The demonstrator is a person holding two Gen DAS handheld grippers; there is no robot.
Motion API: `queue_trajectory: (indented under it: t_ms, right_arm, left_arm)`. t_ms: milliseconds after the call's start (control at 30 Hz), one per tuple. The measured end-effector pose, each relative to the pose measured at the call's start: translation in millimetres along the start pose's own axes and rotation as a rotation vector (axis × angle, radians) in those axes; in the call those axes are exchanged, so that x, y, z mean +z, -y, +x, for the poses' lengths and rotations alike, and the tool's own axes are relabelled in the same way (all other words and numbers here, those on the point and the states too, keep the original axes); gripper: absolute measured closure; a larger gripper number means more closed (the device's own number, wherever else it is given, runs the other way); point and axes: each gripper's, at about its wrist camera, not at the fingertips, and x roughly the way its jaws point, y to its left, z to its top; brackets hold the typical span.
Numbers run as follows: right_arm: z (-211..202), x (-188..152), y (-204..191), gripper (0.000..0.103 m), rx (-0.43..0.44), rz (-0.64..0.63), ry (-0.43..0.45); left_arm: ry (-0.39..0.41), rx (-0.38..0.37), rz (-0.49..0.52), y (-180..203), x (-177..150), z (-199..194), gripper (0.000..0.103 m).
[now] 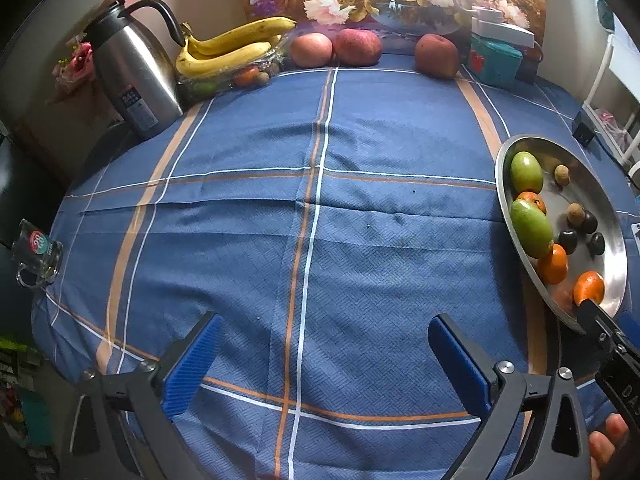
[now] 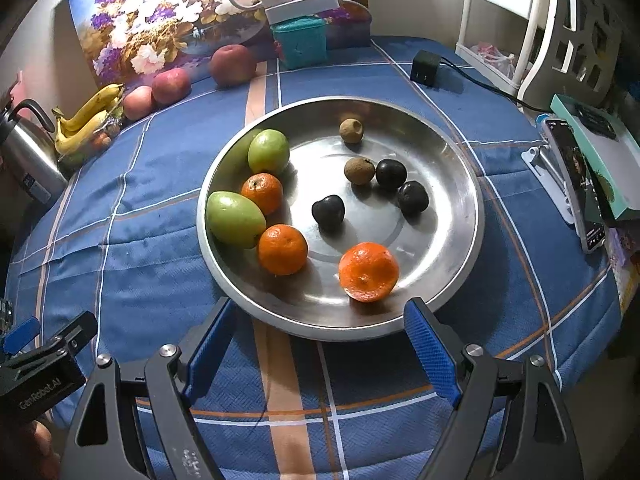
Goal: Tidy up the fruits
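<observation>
Currently: both grippers, left gripper (image 1: 324, 360) and right gripper (image 2: 320, 344), fingers wide, empty; centre right gripper over near orange (image 2: 369, 272) in steel bowl (image 2: 460, 184) before closing.

Three oranges (image 2: 282, 249), two green fruits (image 2: 235, 219) and small dark fruits (image 2: 328, 209) lay in the steel dish (image 2: 460, 184) near the table's right edge.

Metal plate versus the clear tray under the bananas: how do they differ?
The metal plate is round, shiny steel and sits near the table's front; the clear tray is see-through and sits at the back beside the kettle. The plate holds only small fruit spread loosely; the tray is topped by bananas. Both hold fruit on the blue tablecloth.
</observation>
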Motion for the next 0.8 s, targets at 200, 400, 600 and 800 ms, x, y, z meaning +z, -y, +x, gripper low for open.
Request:
queue_trajectory:
  t_ms: [200, 400, 600, 800]
  right_arm:
    - [-3.5, 0.0, 0.0, 0.017, 0.000, 0.001, 0.016]
    - [-3.9, -0.2, 1.4, 0.017, 0.006, 0.011, 0.019]
    - [-5.1, -0.7, 3.6, 0.017, 0.007, 0.019, 0.025]
    - [-5.3, -0.6, 2.8, 0.017, 0.008, 0.016, 0.027]
  left_arm:
    - [-0.001, 0.000, -0.001, 0.6, 0.5, 0.5, 0.000]
    - [0.000, 0.004, 0.006, 2.3, 1.1, -0.3, 0.000]
    - [0.005, 0.004, 0.001, 2.6, 0.7, -1.4, 0.000]
    - [0.008, 0.006, 0.007, 4.0, 1.4, -2.2, 0.000]
